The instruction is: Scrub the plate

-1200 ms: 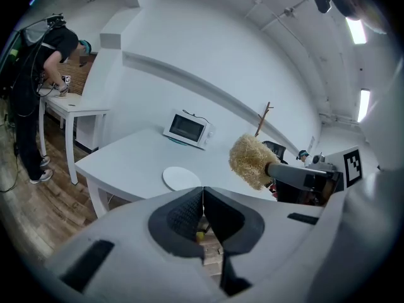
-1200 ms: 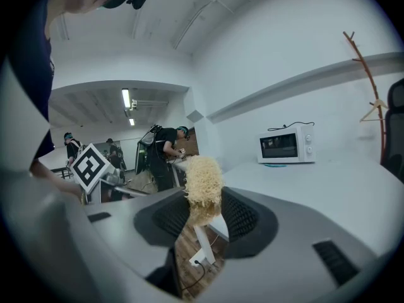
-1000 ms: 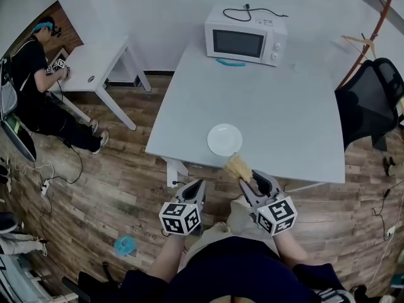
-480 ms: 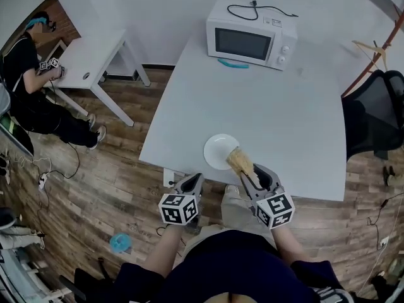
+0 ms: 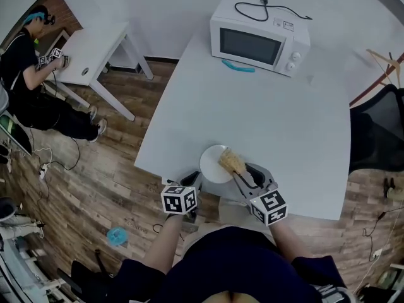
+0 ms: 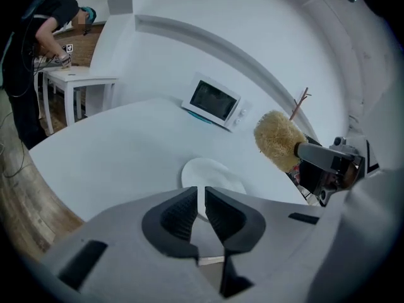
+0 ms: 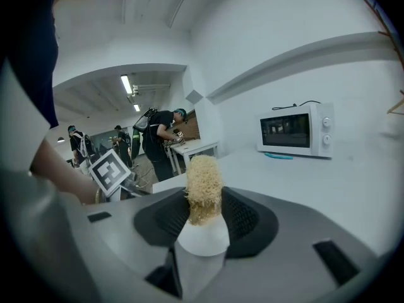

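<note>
Scrubbing isn't really going yet, I'd say. The plate [image 5: 212,166] is sitting with the near edge of the table [image 5: 284,137] just beside it, and the brush [image 5: 231,161] is hovering over the plate's right side. The right gripper [image 7: 203,216] is clamping the brush's white handle. The left gripper [image 6: 203,197] is waiting just short of the plate, its 2 jaws together on nothing. Can't tell if the bristles are touching the plate.

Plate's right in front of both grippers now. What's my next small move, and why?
Probably lower the right gripper until the scrubber meets the plate. The left gripper view shows its bristly head hanging above and beside the plate, not touching, while the shut, empty left gripper sits at the near rim.
</note>
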The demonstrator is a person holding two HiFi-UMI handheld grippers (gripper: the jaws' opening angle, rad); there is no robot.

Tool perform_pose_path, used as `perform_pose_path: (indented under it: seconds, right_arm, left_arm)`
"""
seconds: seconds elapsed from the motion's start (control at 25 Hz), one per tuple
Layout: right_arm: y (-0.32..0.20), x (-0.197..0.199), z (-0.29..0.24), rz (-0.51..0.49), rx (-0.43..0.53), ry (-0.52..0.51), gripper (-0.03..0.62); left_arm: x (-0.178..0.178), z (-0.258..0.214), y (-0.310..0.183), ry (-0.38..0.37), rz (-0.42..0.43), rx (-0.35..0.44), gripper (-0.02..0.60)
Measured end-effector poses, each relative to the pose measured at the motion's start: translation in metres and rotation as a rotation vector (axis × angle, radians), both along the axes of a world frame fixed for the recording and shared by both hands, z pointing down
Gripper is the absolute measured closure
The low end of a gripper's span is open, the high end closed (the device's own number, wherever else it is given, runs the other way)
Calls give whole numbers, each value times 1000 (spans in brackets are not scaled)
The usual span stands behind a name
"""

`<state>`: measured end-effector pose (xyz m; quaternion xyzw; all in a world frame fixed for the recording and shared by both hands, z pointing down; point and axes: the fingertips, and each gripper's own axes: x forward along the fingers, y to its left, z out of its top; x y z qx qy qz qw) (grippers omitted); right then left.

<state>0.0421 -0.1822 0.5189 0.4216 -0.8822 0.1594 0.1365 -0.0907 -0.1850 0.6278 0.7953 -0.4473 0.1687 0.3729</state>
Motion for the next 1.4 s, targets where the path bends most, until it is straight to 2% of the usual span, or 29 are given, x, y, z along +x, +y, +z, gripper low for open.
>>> perform_pose_path:
  seconds: [0.16, 0.24, 0.28, 0.4, 0.6, 0.72, 1.0, 1.4]
  right_arm:
    - [-13, -3, 7, -39, -21, 0, 436]
    - [-19, -2, 11, -52, -31, 1, 436]
    - [-22, -1, 13, -56, -36, 2, 436]
    - [-30, 1, 17, -70, -49, 0, 436]
    - [-39, 4, 23, -89, -65, 0, 436]
    - [-43, 2, 25, -102, -67, -1, 436]
    - [-47, 6, 32, -118, -71, 14, 436]
    - [-42, 2, 55, -138, -83, 102, 436]
  left_arm:
    - [-1, 18, -12, 8, -50, -65, 550]
    - [0, 25, -19, 16, -77, -93, 461]
    - [1, 28, -22, 21, -85, -107, 442]
    - [2, 33, -32, 26, -102, -136, 440]
    - [12, 38, -40, 1, -76, -183, 443]
    - [9, 40, -42, -21, -99, -188, 500]
    - [9, 40, -43, -26, -113, -175, 505]
    - [8, 22, -40, -32, -121, -97, 515]
